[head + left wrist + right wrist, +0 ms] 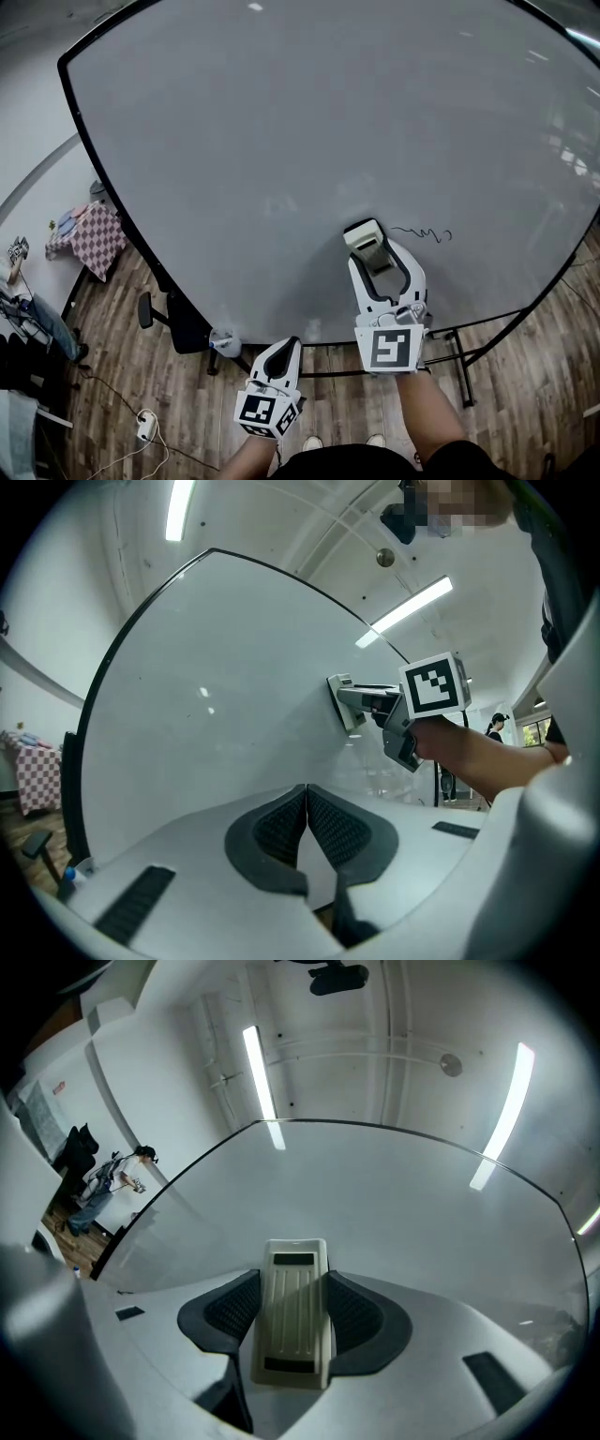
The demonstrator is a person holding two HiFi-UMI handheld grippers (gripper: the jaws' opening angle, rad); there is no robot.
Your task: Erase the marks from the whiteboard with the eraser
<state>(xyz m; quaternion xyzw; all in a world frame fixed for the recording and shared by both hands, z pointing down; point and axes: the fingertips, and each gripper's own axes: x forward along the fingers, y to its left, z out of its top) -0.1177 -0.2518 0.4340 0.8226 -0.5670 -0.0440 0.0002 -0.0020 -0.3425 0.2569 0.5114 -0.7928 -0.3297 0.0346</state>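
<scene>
A large whiteboard (309,141) fills the head view, with a short black squiggle mark (422,233) at its lower right. My right gripper (367,246) is shut on a cream eraser (294,1309), which is pressed flat to the board just left of the squiggle. The same eraser (343,703) shows against the board in the left gripper view. My left gripper (284,349) hangs low, below the board's bottom edge, with its jaws shut and nothing between them; its pads (281,829) touch.
The whiteboard's black stand (459,356) rests on a wooden floor. A swivel chair (150,311) and a checkered table (94,234) stand at the left. A power strip (145,427) lies on the floor. A person (103,1180) is far off.
</scene>
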